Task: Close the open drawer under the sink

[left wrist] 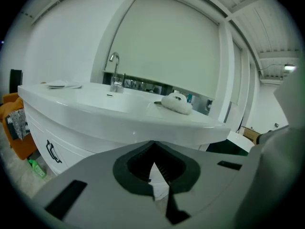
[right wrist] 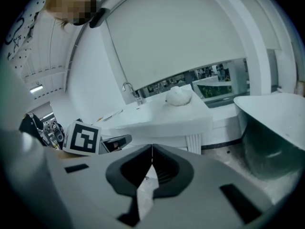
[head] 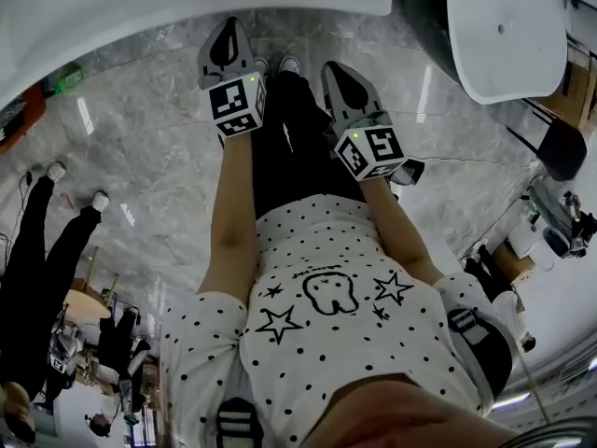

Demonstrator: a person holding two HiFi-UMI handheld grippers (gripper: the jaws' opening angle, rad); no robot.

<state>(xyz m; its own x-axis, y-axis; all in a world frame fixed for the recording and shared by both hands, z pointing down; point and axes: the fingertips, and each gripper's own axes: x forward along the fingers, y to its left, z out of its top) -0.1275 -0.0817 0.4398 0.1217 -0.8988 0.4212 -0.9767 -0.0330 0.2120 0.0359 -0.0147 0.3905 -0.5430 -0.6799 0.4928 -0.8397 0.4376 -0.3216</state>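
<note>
A white sink cabinet point(left wrist: 71, 142) fills the left gripper view, with a black handle point(left wrist: 52, 150) on its curved front. Whether its drawer stands out I cannot tell. On the sink top point(left wrist: 119, 104) are a faucet point(left wrist: 115, 73) and a white bundle point(left wrist: 177, 103). My left gripper point(left wrist: 153, 143) is shut and empty, held in the air short of the cabinet. My right gripper point(right wrist: 152, 147) is shut too, with nothing in it. In the head view the left gripper point(head: 229, 35) and right gripper point(head: 338, 73) hang side by side just below the sink top's edge point(head: 187, 3).
A white bathtub point(head: 504, 35) stands to the right, its dark side point(right wrist: 269, 142) near the right gripper. A green bottle point(left wrist: 37, 168) lies on the marble floor left of the cabinet, by an orange object point(left wrist: 14, 123). Another person's legs point(head: 37, 231) stand at the left.
</note>
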